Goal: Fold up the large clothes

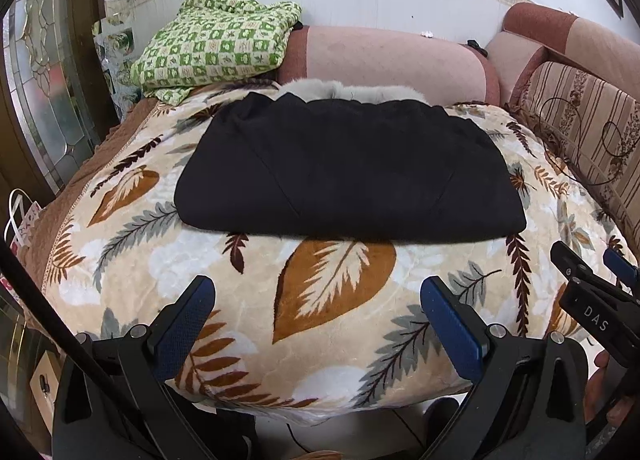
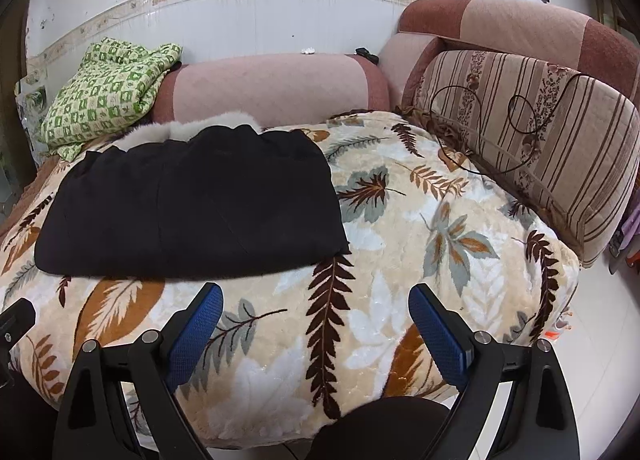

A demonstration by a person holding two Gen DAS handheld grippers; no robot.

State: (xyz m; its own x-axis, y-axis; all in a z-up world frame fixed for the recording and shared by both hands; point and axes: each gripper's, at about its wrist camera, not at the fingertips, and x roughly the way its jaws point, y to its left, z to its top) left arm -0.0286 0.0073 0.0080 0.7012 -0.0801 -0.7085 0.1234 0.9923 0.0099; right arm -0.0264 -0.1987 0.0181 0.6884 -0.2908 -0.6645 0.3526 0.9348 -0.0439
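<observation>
the black coat (image 1: 348, 172) lies folded into a flat block on the leaf blanket (image 1: 332, 300), toward the blanket's far edge, its grey fur trim (image 1: 340, 90) at the back against the pink bolster (image 1: 384, 60). its near fold edge runs straight across, with a wide strip of bare blanket between it and the near edge. in the right view the coat (image 2: 192, 196) sits in the left half, and the whole right side of the blanket (image 2: 420, 220) lies open up to the striped cushion (image 2: 540, 132).

the left gripper (image 1: 318, 312) hangs over the near edge, fingers spread wide, nothing between them, well apart from the coat. the right gripper (image 2: 316, 320) stands likewise spread and empty above the near edge, just right of the coat's near corner.

a green checked quilt (image 1: 212, 44) is heaped at the far left corner, close to the coat's far left corner. a thin dark cord (image 2: 512, 128) loops over the striped cushion and trails onto the blanket's right edge. a glass door (image 1: 44, 80) stands at the left.
</observation>
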